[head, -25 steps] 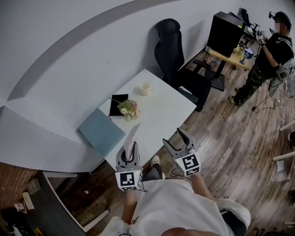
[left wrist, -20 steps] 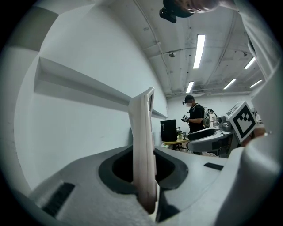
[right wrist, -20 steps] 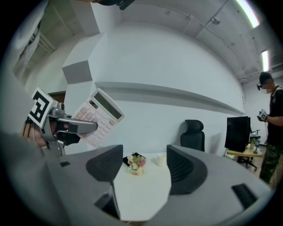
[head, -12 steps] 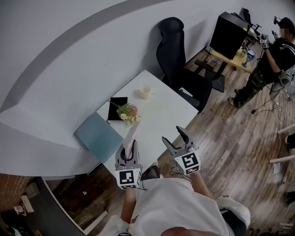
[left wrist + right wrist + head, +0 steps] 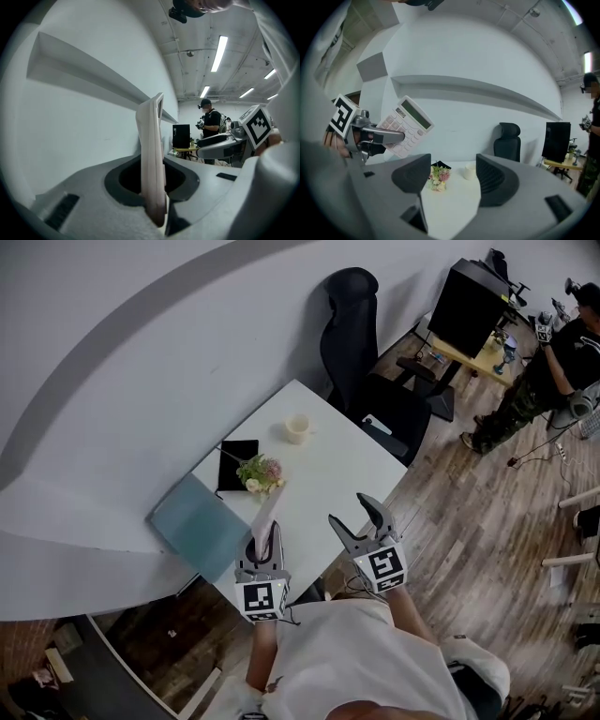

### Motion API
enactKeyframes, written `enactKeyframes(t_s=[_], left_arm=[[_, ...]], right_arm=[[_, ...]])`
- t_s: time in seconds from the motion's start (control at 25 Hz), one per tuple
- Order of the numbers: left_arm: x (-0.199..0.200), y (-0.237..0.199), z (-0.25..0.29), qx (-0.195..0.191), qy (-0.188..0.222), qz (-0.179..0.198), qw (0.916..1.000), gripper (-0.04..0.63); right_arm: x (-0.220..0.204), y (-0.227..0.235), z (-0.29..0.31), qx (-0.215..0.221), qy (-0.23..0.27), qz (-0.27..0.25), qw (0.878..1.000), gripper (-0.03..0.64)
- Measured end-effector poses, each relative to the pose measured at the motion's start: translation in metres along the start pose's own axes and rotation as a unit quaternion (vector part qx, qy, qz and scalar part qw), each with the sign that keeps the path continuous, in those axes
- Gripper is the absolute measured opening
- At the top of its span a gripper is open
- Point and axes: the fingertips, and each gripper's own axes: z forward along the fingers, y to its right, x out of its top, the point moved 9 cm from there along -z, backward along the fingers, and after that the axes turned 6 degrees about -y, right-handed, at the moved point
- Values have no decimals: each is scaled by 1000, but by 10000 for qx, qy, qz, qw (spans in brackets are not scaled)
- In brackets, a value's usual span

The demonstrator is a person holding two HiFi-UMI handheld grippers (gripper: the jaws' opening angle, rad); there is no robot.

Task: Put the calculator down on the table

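A pale pink calculator (image 5: pixel 266 514) stands on edge, clamped in my left gripper (image 5: pixel 265 538), which is shut on its lower end. It hangs over the near edge of the white table (image 5: pixel 323 470). In the left gripper view the calculator (image 5: pixel 152 150) rises edge-on from between the jaws. The right gripper view shows its keys and display (image 5: pixel 405 124) held by the left gripper (image 5: pixel 370 136). My right gripper (image 5: pixel 349 510) is open beside it above the table's near corner. Its jaws have just been closing a little, and nothing is between them (image 5: pixel 452 176).
On the table are a small flower bunch (image 5: pixel 260 472), a pale cup (image 5: pixel 297 427), a black notebook (image 5: pixel 237 465) and a blue-grey folder (image 5: pixel 199 517) at the left end. A black office chair (image 5: pixel 361 343) stands behind. A person (image 5: pixel 553 362) stands far right by a desk.
Both grippers have moved forward toward the table, the left one carrying the calculator. The right jaws stand slightly narrower than before.
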Motion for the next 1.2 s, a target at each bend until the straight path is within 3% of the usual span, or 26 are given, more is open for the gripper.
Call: enactKeyframes(t_s=[0.68,1.2], left_arm=[[-36,-52,45,-153,-407,-595,9973,66],[-52,-64,59,378,-613,-861,9937,66]], right_arm=[[6,-7,75,132,-593,-274,9978,301],[6,-1,134,961,-681,-690,9906,301]])
